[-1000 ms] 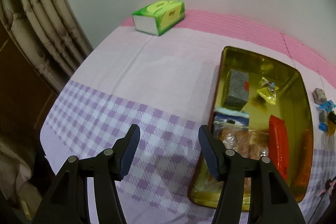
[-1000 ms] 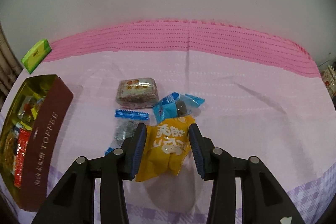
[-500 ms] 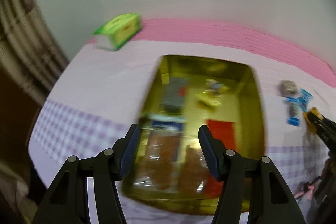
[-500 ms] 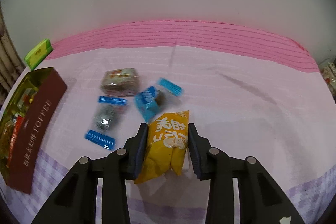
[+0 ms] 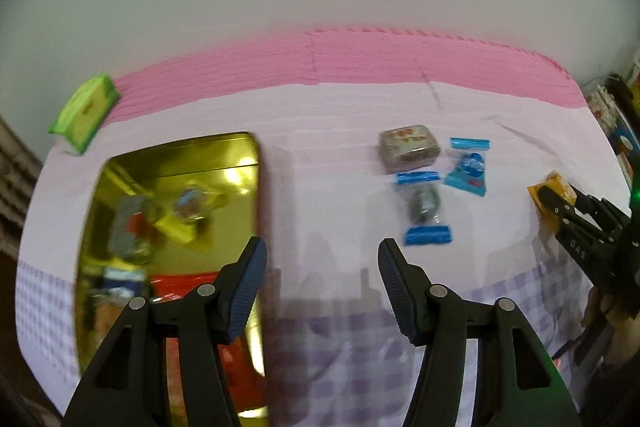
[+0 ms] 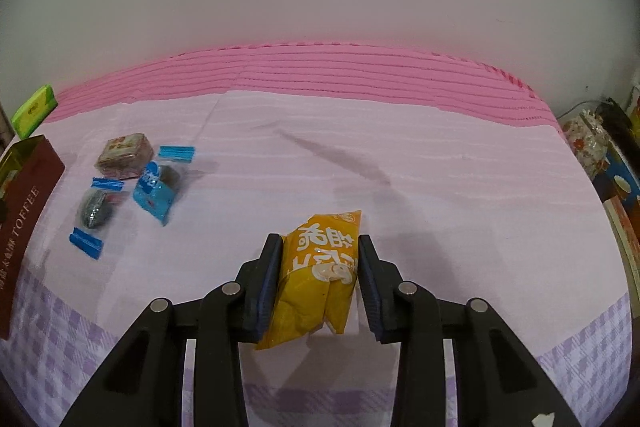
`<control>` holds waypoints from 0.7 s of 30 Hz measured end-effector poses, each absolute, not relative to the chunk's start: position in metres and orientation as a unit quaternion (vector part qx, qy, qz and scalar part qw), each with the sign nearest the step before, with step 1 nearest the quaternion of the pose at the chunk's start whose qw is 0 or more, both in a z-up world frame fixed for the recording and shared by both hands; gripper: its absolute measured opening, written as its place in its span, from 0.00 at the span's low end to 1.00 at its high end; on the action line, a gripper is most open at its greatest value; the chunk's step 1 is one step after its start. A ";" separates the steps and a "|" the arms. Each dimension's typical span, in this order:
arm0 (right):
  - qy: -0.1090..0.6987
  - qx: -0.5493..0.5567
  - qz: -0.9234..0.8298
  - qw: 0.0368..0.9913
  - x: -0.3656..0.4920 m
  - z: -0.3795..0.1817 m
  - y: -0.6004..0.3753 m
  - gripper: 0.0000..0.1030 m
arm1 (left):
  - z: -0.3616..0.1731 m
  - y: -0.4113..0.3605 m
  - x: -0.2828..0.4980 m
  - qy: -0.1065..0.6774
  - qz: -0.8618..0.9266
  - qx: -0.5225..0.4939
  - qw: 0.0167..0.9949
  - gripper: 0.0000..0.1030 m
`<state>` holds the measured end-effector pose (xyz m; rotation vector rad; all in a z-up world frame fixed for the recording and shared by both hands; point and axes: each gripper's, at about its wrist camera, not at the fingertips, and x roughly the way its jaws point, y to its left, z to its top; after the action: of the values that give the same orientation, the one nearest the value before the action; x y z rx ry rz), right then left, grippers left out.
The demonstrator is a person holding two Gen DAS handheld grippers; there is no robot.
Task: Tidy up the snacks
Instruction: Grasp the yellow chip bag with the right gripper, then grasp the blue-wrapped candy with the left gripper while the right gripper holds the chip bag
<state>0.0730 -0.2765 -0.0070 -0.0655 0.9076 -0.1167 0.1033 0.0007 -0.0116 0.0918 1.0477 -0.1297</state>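
Three wrapped snacks [image 5: 428,183] beside gold tin [image 5: 256,195] — green box [image 5: 84,113] behind.

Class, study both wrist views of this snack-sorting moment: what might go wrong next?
1. The right gripper pinches the soft yellow snack packet by its sides; it may slip or crumple.
2. The open left gripper hangs near the gold tin's rim and might knock it.

light's soft and even on my feeds, kinda dim with a pinkish cast. left wrist view is motion-smeared, worst on the gold tin [image 5: 176,163], which throws bright glare spots. right view is sharp. faint claw shadows on the cloth [image 6: 360,155], heavy fisheye bending and dark corners.
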 end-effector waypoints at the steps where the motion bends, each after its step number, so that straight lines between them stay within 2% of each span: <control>1: 0.438 -0.029 -0.055 0.897 0.073 -0.007 -0.278 0.33 | -0.015 -0.002 0.109 0.504 -0.063 0.041 0.861 0.57; 21: 0.453 -0.026 -0.049 0.890 0.076 -0.014 -0.283 0.33 | -0.063 -0.067 0.154 0.536 -0.097 0.042 0.838 0.57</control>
<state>0.0758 -0.2825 -0.0139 -0.0540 0.9398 -0.1014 0.1539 -0.0672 -0.0629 0.0890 1.1335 -0.2061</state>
